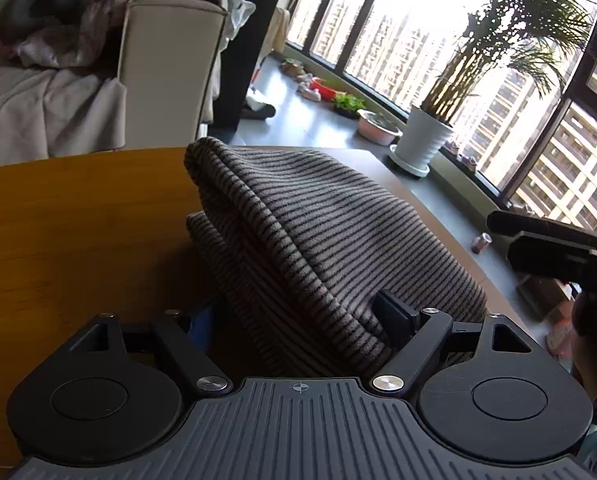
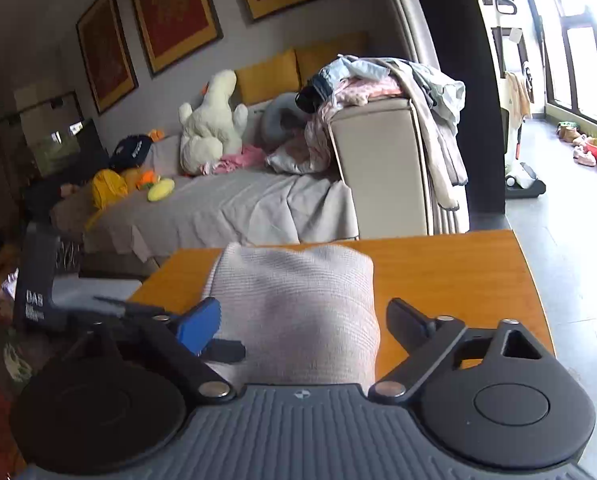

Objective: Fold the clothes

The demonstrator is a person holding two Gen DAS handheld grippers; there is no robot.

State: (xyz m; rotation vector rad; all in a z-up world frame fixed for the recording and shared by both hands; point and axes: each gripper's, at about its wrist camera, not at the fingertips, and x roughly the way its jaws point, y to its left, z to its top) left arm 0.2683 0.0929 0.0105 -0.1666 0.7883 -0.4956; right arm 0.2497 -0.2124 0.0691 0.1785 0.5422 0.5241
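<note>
A folded garment (image 1: 298,220) with fine grey and black stripes lies on the wooden table (image 1: 78,232). Its near end runs between the fingers of my left gripper (image 1: 298,316), which stands open. The right finger (image 1: 394,312) shows beside the cloth, while the left one is mostly hidden under it. In the right wrist view the same cloth (image 2: 298,304) looks pale. It fills the gap of my open right gripper (image 2: 304,326), between the blue-tipped left finger (image 2: 202,328) and the black right finger (image 2: 406,324). The right gripper's body (image 1: 554,248) shows at the right edge.
The table's (image 2: 458,272) far edge faces a sofa (image 2: 226,208) piled with clothes (image 2: 378,80) and soft toys. A potted palm (image 1: 422,140), a bowl and small items stand on the floor by the curved window. The other gripper's body (image 2: 34,300) sits left of the table.
</note>
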